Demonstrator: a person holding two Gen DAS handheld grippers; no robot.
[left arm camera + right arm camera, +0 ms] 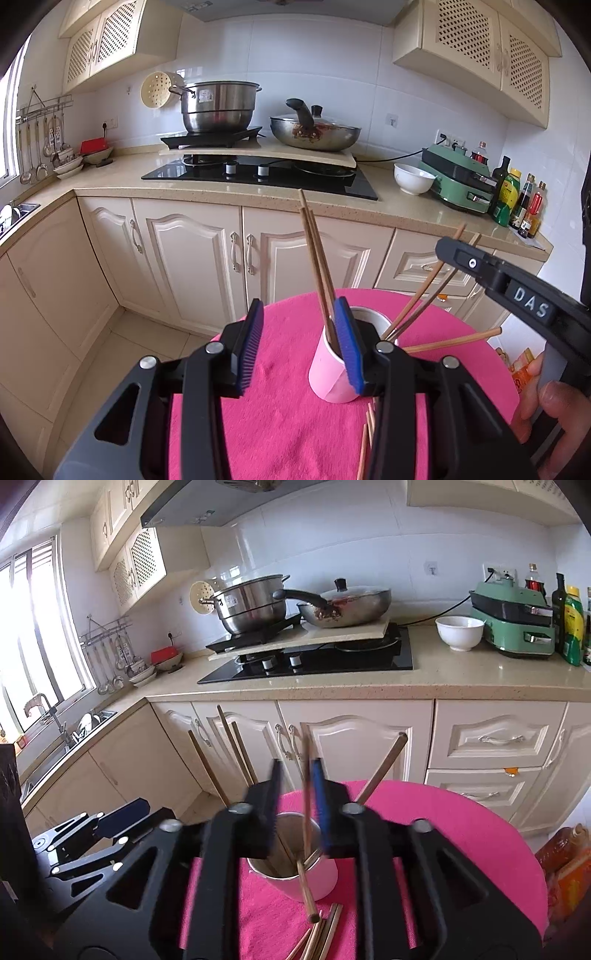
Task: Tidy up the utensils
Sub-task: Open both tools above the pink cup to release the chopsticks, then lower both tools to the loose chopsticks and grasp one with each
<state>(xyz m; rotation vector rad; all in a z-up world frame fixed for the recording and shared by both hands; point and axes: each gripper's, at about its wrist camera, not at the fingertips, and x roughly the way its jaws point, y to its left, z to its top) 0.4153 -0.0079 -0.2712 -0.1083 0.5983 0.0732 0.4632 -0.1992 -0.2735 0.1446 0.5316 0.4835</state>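
Pink cup (334, 373) stands upright on the round worktop (280, 406) with its pink cloth, several wooden chopsticks (316, 258) already leaning inside it, fanned out to both sides.

Left gripper (301, 343) hangs just beside the cup, fingers (251, 347) well apart — nothing between the blue pads; the right-hand pad overlaps the cup's rim in its own view, though contact is hard to judge.

Right gripper (297, 797) hovers directly above the cup mouth. Its fingers stand parted, and one chopstick (306, 797) runs down between them into the cup, blurred; it seems free of the pads, but the smear makes that uncertain.

More loose chopsticks (321, 934) lie flat on the cloth near the cup's base, on the side towards the grippers. One stick (306, 893) leans out over the cup rim, its end towards those on the cloth.

Behind — kitchen counter with hob (258, 173), steel pot (218, 107), lidded wok (314, 133), white bowl (413, 178), green appliance (458, 181), bottles (517, 199).
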